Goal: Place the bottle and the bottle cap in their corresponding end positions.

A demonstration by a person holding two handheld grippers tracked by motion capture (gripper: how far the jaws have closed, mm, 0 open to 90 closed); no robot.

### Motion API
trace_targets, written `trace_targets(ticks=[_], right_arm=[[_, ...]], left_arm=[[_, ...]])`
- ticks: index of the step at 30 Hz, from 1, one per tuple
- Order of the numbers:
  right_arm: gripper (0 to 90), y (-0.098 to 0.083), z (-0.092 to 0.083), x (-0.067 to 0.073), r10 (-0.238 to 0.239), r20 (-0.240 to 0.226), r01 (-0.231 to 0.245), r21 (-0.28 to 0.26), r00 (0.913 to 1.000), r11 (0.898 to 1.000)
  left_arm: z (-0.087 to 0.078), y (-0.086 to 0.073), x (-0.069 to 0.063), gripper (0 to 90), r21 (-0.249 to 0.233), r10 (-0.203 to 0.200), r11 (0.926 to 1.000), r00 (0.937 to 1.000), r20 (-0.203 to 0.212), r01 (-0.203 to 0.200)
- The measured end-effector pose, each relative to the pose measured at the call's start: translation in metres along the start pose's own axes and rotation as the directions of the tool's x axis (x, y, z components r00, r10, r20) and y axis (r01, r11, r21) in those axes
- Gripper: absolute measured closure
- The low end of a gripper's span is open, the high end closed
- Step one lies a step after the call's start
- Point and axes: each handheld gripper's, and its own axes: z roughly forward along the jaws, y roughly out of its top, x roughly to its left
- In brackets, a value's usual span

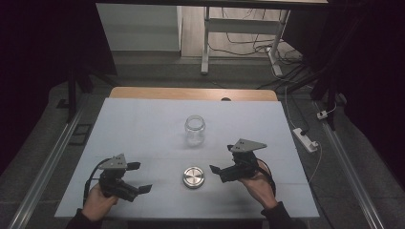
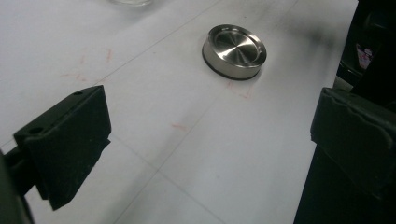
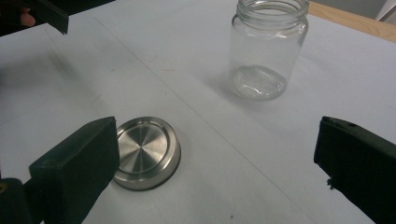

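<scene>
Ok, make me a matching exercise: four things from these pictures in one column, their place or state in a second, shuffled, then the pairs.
Things:
1. jar
2. lid
3. left gripper
4. right gripper

Places or states:
A. flat on the table, between the two grippers
B. open, at the near left of the table
C. upright, empty, lidless, farther back than the lid
D. open, just right of the lid

Pairs: 1-C, 2-A, 3-B, 4-D

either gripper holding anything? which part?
Nothing held. Left gripper and right gripper both open, empty; lid and jar sit free on the table.
</scene>
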Motion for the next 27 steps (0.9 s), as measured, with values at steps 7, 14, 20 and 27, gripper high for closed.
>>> trace_targets(ticks=[7,14,20,27], right_arm=[[0.0,-0.013,-0.018,0.000,0.024,0.035,-0.023,-0.008,0.9991,1.000],[0.0,-0.026,-0.037,0.000,0.033,0.073,-0.033,-0.006,0.9968,0.999],[0.0,-0.039,-0.053,-0.001,0.057,0.099,-0.057,0.002,0.9935,0.998],[0.0,-0.058,-0.075,-0.002,0.095,0.148,-0.095,-0.008,0.9844,0.995]], left_arm=[[-0.016,-0.011,0.001,0.0,-0.027,-0.031,0.9992,0.9989,-0.037,0.030],[-0.032,-0.024,0.003,0.0,-0.044,-0.066,0.9971,0.9948,-0.077,0.062],[-0.043,-0.037,0.004,0.0,-0.049,-0.103,0.9940,0.9888,-0.108,0.098],[-0.052,-0.048,0.003,0.0,-0.059,-0.131,0.9906,0.9820,-0.136,0.124]])
